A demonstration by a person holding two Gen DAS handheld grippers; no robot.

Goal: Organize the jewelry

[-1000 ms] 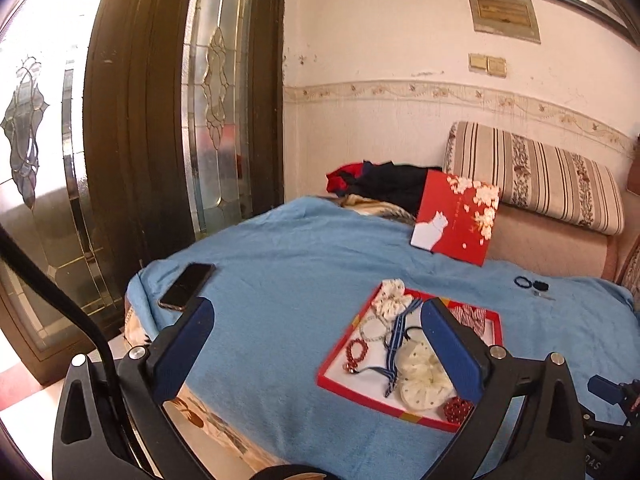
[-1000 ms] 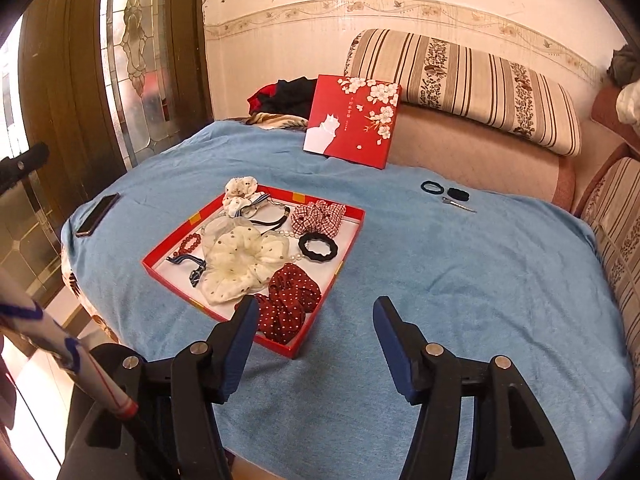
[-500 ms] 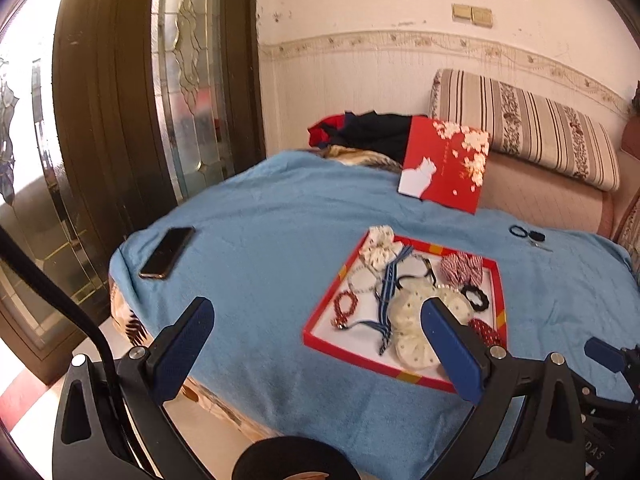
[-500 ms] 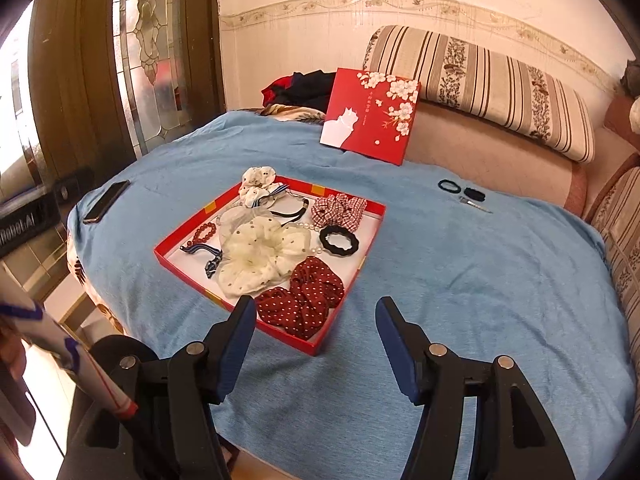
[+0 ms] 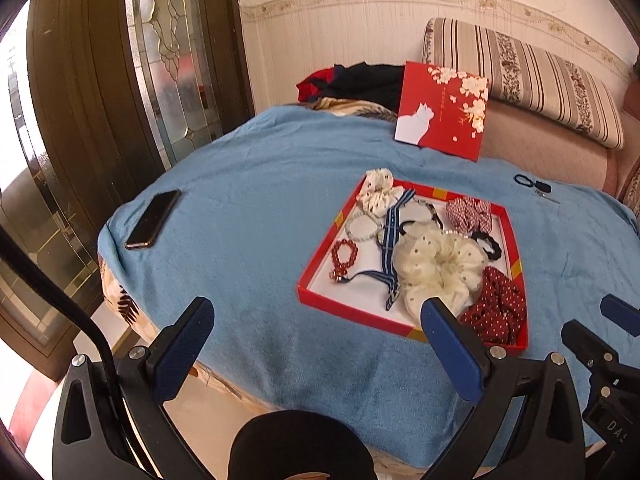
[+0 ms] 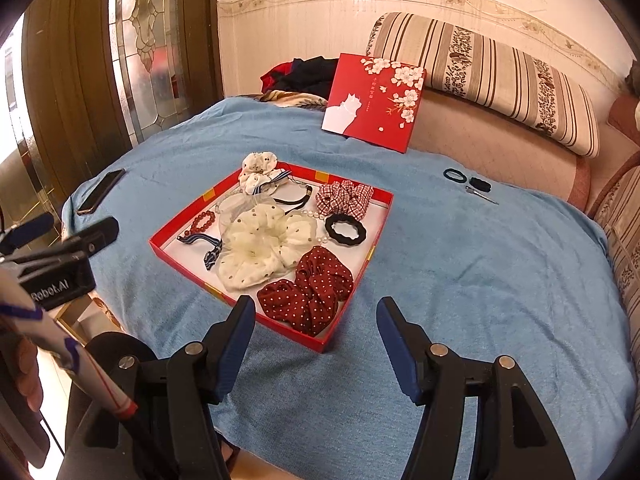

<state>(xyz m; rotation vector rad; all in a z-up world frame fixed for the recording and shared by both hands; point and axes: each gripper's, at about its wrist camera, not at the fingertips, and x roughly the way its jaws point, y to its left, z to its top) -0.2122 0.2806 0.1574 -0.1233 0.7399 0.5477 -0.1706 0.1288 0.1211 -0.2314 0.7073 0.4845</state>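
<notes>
Both the left tongs (image 5: 316, 326) and right tongs (image 6: 316, 320) tilt downward, spread and apparently empty, over the bed's (image 6: 460, 264) near edge beside the red tray (image 6: 378, 224).

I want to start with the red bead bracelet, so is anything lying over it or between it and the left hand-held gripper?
Nothing visible. The red bead bracelet lies uncovered near the red tray's left edge; only bare blue blanket separates it from the open left hand-held gripper.

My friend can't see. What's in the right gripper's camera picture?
A red tray full of scrunchies and bracelets sits on a blue blanket. The right gripper hovers at the tray's near corner, jaws open and empty. A phone lies far left.
</notes>
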